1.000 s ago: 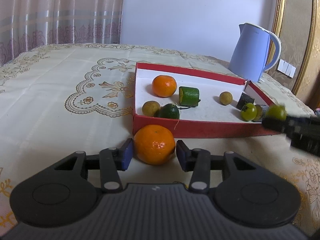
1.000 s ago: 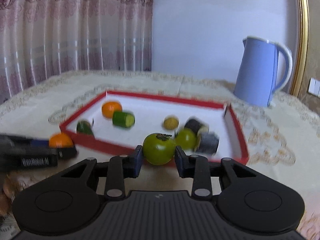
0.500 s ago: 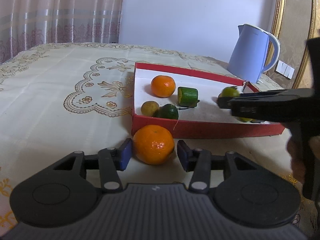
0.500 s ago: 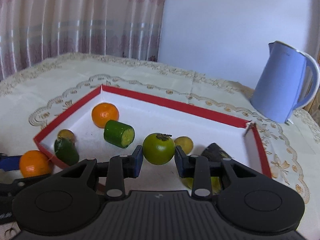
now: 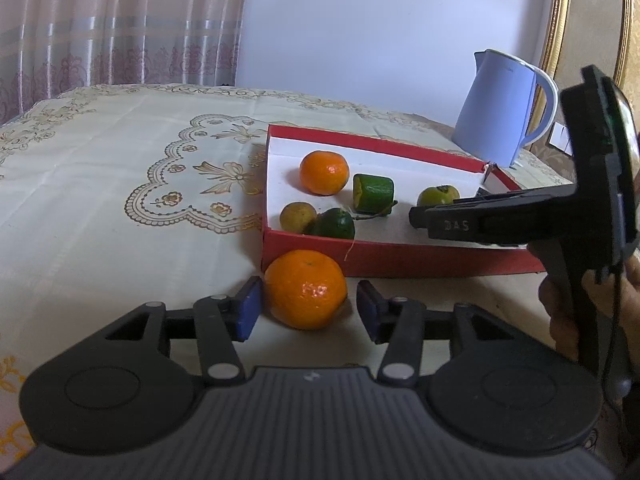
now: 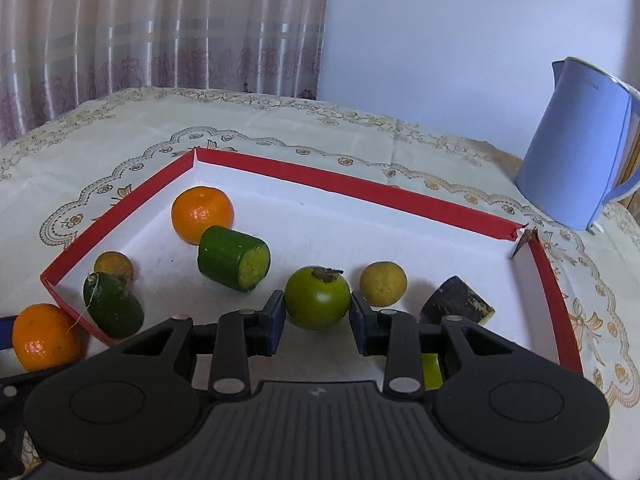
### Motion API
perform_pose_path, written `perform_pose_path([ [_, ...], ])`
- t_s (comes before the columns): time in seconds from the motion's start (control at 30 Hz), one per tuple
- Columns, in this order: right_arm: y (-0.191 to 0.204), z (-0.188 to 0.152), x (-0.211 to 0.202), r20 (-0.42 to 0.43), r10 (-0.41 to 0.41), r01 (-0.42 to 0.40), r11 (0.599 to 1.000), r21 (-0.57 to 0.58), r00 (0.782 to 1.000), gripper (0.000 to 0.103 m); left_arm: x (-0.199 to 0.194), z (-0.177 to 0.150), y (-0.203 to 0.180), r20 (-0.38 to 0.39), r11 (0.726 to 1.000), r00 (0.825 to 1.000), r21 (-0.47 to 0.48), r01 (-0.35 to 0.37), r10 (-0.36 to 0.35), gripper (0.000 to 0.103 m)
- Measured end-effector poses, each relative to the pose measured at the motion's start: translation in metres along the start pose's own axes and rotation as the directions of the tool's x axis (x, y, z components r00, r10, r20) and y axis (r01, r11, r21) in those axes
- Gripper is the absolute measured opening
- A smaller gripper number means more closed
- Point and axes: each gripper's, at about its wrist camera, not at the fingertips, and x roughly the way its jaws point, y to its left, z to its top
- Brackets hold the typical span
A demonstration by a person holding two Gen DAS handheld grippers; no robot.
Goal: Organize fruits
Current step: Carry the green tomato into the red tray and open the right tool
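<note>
Meanwhile right tongs (image 6: 318, 312) clamp green fruit (image 6: 317, 297) over tray (image 6: 348, 192).

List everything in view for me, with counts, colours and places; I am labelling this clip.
oranges: 2, orange; one in the tray, one on the cloth outside it
green persimmon: 1, green; over the tray
cucumber pieces: 2, green; in the tray
small yellowish fruits: 2; in the tray
dark cut piece: 1; tray's right end
tray: 1, red, white inside
kettle: 1, light blue; behind the tray
tablecloth: 1, cream
left tongs: open around the outside orange
right tongs: gripping the persimmon
</note>
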Motion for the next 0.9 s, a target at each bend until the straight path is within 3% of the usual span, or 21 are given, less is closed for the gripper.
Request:
perform_pose_path([
  [0.1,-0.004,-0.001,-0.018,0.051,0.002,-0.003,1.000,0.021,0.999,0.035,0.000,0.000,0.000,-0.001,1.000,1.000,0.003,-0.002,0.002,0.048],
  [0.23,-0.014,-0.014,-0.056,0.135,0.005,-0.010,0.999,0.035,0.991,0.062,0.001,0.000,-0.001,-0.002,1.000,1.000,0.007,-0.005,0.005,0.048],
  [0.4,-0.029,-0.049,-0.100,0.192,-0.026,0.017,0.999,0.052,0.981,0.062,0.001,0.000,-0.002,-0.003,1.000,1.000,0.013,-0.008,0.008,0.048],
  [0.5,-0.038,-0.069,-0.112,0.167,-0.014,0.002,0.997,0.075,0.986,0.062,0.001,0.000,-0.003,-0.004,1.000,1.000,0.017,-0.012,0.012,0.048],
  [0.9,-0.070,-0.100,-0.099,0.054,-0.086,0.073,0.977,0.202,0.995,0.063,0.002,0.000,-0.006,-0.008,0.999,1.000,0.042,-0.028,0.029,0.048],
])
